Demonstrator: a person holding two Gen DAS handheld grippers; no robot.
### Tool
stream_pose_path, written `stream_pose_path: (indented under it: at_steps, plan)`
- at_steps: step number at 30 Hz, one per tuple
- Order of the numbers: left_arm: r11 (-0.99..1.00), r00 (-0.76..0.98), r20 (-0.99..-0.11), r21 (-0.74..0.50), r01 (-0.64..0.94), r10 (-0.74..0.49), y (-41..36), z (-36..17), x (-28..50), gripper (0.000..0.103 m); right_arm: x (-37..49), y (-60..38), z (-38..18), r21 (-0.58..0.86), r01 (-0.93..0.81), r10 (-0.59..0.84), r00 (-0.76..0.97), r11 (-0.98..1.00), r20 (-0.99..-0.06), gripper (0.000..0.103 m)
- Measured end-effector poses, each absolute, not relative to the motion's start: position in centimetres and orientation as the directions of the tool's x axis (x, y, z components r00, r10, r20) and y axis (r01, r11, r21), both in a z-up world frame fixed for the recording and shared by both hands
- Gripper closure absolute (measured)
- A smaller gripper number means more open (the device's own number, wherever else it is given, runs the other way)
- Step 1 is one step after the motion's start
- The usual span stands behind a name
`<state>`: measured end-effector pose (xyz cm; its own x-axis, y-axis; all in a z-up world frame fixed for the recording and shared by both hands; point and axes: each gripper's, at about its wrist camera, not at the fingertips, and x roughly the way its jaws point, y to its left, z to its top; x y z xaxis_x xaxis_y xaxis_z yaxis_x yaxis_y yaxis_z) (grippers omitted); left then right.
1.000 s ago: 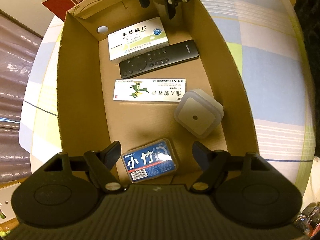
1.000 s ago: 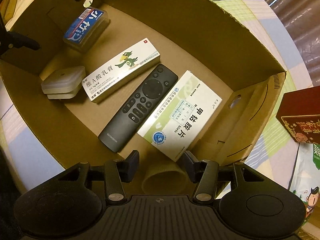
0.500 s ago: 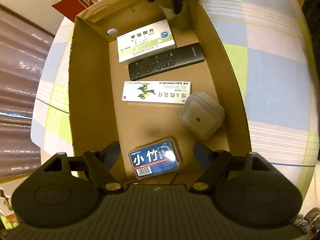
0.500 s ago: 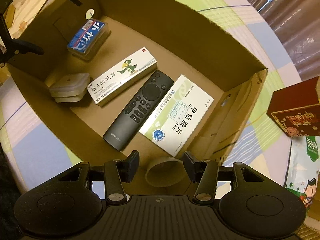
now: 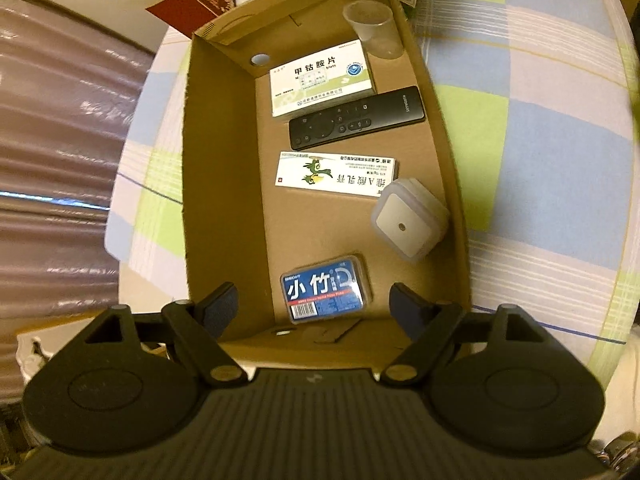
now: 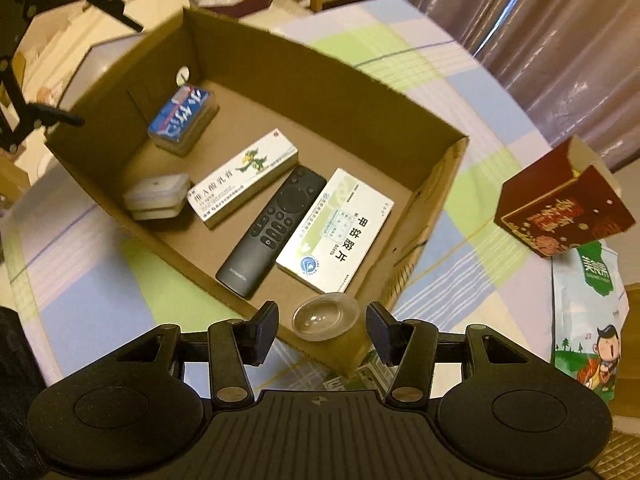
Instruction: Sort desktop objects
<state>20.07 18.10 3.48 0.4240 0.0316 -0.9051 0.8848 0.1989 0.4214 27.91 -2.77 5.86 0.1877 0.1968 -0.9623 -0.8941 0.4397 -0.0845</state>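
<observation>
My left claw (image 5: pixel 312 306) hung above the near end of the cardboard box (image 5: pixel 224 184), its jaws opening with nothing pressed between them — the blue card case (image 5: pixel 326 288) lay flat on the box floor below, framed by the two fingers but not touched. Beyond the case, a small white square container (image 5: pixel 410 222) sat against the box's right wall, just beside one end of the long white ointment box (image 5: pixel 338 174). Farther on lay the black remote (image 5: pixel 356 122), and past it the white medicine box (image 5: pixel 322 82), the two touching along one edge. A clear plastic cup (image 5: pixel 374 28) stood upright in the far right corner. My right claw (image 6: pixel 322 328) hovered over that same corner from the other side, its jaws partly apart and empty; the cup (image 6: pixel 325 316) showed between the fingers from above, clear of both pads. From there I saw the box (image 6: pixel 328 92) resting on a checked tablecloth (image 6: pixel 452 80) of blue, green and white. Outside the box, a dark red carton (image 6: pixel 560 208) and a printed snack bag (image 6: pixel 588 320) sat off to the right, well apart from it.
</observation>
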Motion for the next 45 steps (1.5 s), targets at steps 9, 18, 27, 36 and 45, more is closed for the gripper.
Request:
stream_pose_path:
  at_steps: [9, 18, 27, 36, 45]
  plan:
    - [0.246, 0.495, -0.865, 0.498, 0.832, 0.077, 16.6, 6.4, 15.6, 0.016, 25.2, -7.8, 10.4, -0.097, -0.879, 0.36, 0.289, 0.467, -0.887, 0.009]
    - [0.369, 0.565, -0.825, 0.534, 0.761, 0.03, 14.3, 9.5, 11.2, 0.015, 24.7, -17.5, 13.9, -0.06, -0.807, 0.414, 0.363, 0.588, -0.835, 0.009]
    - [0.548, 0.623, -0.781, 0.503, 0.669, -0.044, 12.4, 10.7, 9.7, 0.015, 23.4, -26.3, 13.6, -0.014, -0.739, 0.407, 0.386, 0.674, -0.828, 0.009]
    - [0.736, 0.666, -0.745, 0.43, 0.523, -0.038, 11.4, 10.3, 10.0, 0.015, 22.2, -28.3, 10.3, -0.075, -0.814, 0.454, 0.396, 0.576, -0.798, 0.009]
    - [0.874, 0.702, -0.712, 0.327, 0.359, -0.022, 13.2, 11.5, 10.7, 0.015, 24.2, -24.1, 3.2, -0.192, -0.902, 0.449, 0.367, 0.388, -0.815, 0.01]
